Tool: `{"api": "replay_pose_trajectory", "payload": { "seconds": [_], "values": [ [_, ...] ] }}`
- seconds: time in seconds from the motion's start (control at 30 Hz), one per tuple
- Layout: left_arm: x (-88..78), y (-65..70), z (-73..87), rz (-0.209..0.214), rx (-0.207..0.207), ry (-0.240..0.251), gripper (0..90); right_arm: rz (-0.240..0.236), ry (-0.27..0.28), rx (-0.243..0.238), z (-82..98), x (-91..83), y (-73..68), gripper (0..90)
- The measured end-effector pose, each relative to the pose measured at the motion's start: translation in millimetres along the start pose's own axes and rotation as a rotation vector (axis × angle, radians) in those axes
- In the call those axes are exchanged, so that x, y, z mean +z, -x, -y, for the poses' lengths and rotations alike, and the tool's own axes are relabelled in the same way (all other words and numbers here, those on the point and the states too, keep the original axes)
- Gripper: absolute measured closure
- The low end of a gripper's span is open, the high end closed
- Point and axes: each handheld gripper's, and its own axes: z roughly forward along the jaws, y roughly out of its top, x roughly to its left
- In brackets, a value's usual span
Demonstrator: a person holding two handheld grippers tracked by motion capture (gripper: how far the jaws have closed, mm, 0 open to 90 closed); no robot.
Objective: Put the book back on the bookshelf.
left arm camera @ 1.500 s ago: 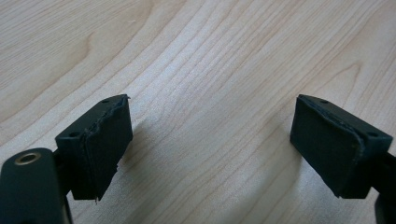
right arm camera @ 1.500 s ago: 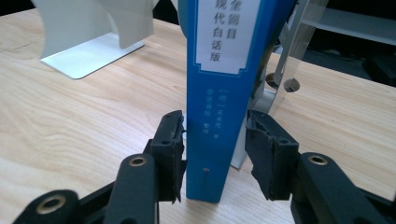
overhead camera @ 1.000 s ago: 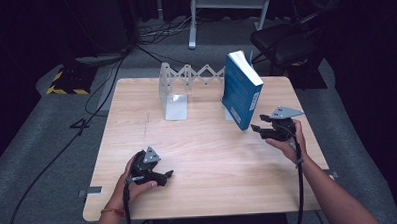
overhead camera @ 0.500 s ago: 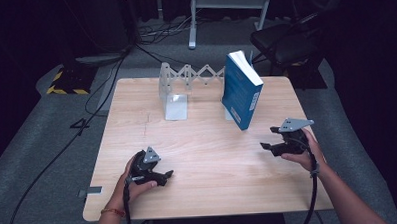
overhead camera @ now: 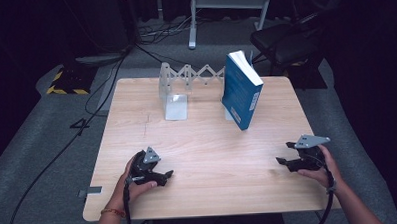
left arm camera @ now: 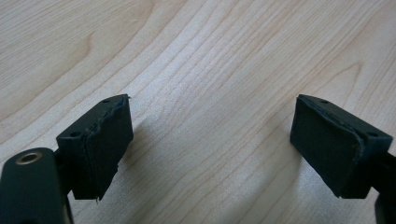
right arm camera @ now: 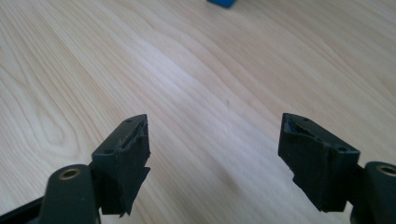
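Both sit low near the desk's [overhead camera: 202, 142] front edge: left hand-held gripper [overhead camera: 161, 176] and right hand-held gripper [overhead camera: 284, 161], jaws spread, nothing between them. Lots of bare wood between. Further back, blue book [overhead camera: 241, 90] stands tilted against the folding metal rack [overhead camera: 185, 82].

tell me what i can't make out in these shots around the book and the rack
- Blue book: cover text too small to read in the high view; the right gripper view's top edge cuts it to a sliver.
- Bookend rack: its right end is hidden behind the book in the high view.
- How the book stays tilted: its contact with the rack is hidden behind it.
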Motion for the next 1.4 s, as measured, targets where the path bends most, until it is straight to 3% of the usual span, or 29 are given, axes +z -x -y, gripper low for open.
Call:
{"api": "replay_pose_trajectory", "payload": {
  "seconds": [0.3, 0.47, 0.57, 1.4],
  "values": [
    [0.0, 0.0, 0.0, 0.0, 0.0, 0.0, 13.7, -0.009, -0.002, 0.1, 47.7, -16.5, 7.6, 24.4],
    [0.0, 0.0, 0.0, 0.001, 0.0, 0.0, 13.7, 0.002, -0.004, 0.146, 62.2, -19.5, 11.1, 22.2],
    [0.0, 0.1, 0.1, 0.0, -0.001, 0.0, 13.7, -0.014, 0.037, 0.172, 68.9, -19.2, 13.1, 21.7],
    [-0.5, 0.5, 0.7, -0.003, -0.003, 0.0, 13.4, -0.005, 0.036, 0.178, 69.0, -19.1, 12.4, 21.3]
  ]
}}
